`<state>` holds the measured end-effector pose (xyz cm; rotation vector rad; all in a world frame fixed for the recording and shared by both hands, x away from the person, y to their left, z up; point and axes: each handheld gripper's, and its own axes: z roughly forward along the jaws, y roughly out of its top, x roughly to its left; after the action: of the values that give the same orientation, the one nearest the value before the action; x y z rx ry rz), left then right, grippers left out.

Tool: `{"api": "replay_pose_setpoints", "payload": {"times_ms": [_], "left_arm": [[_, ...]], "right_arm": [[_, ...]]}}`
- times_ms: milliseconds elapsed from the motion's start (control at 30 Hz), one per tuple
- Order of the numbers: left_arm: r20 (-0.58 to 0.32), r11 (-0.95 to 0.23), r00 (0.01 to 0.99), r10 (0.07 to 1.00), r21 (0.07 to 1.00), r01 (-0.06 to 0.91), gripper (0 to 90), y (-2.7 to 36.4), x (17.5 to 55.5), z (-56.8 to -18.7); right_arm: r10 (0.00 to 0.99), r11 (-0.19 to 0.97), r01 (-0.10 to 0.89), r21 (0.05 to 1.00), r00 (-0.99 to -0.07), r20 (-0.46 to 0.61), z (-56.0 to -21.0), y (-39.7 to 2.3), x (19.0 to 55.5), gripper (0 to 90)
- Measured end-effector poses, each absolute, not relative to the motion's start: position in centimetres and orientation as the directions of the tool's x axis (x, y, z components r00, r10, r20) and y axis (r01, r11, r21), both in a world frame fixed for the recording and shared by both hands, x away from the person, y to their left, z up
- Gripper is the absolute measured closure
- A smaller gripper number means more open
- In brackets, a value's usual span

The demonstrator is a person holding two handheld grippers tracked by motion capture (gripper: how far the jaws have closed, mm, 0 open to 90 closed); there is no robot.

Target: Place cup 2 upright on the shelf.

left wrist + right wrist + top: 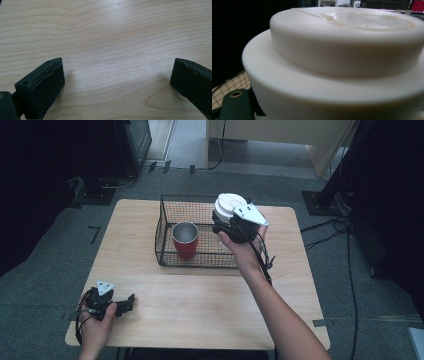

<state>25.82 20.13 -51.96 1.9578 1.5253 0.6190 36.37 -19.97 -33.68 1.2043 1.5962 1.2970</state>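
Note:
A red cup with a steel rim (185,240) stands upright inside a black wire basket (167,257) at the middle of the table. My right gripper (223,220) hangs over the basket's right part, shut on a white stepped round lid (227,206). That white lid (342,60) sits right against the camera in the right gripper view. My left gripper (131,301) rests at the table's front left corner. Its jaws stand wide apart over bare wood, one fingertip (47,80) at the left and the other at the right, with nothing between them.
The light wooden table (200,305) has free surface in front of the basket and to its left. Cables (330,227) run over the grey floor at the right. Dark stands and equipment surround the table.

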Motion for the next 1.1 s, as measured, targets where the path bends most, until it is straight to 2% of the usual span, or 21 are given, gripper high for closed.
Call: {"api": "replay_pose_setpoints", "payload": {"times_ms": [267,633,800,1100], "left_arm": [[0.011,-0.183,0.241,0.97,0.685,0.705,0.0,20.1,25.8,-51.9],[0.01,-0.181,0.239,0.971,0.687,0.704,0.0,20.1,25.8,-52.0],[0.01,-0.181,0.24,0.971,0.687,0.704,0.0,20.1,25.8,-52.0],[0.011,-0.182,0.241,0.971,0.686,0.704,0.0,20.1,25.8,-52.0]], "right_arm": [[0.975,0.073,0.266,0.961,-0.223,-0.013,-36.5,-20.4,39.3,15.5],[0.964,0.113,0.32,0.941,-0.265,-0.026,-38.8,-19.0,40.7,15.5],[0.968,0.088,0.366,0.926,-0.252,0.008,-39.8,-19.3,41.6,15.6],[0.965,0.121,0.403,0.907,-0.263,-0.012,-41.2,-19.7,42.6,15.6]]}}
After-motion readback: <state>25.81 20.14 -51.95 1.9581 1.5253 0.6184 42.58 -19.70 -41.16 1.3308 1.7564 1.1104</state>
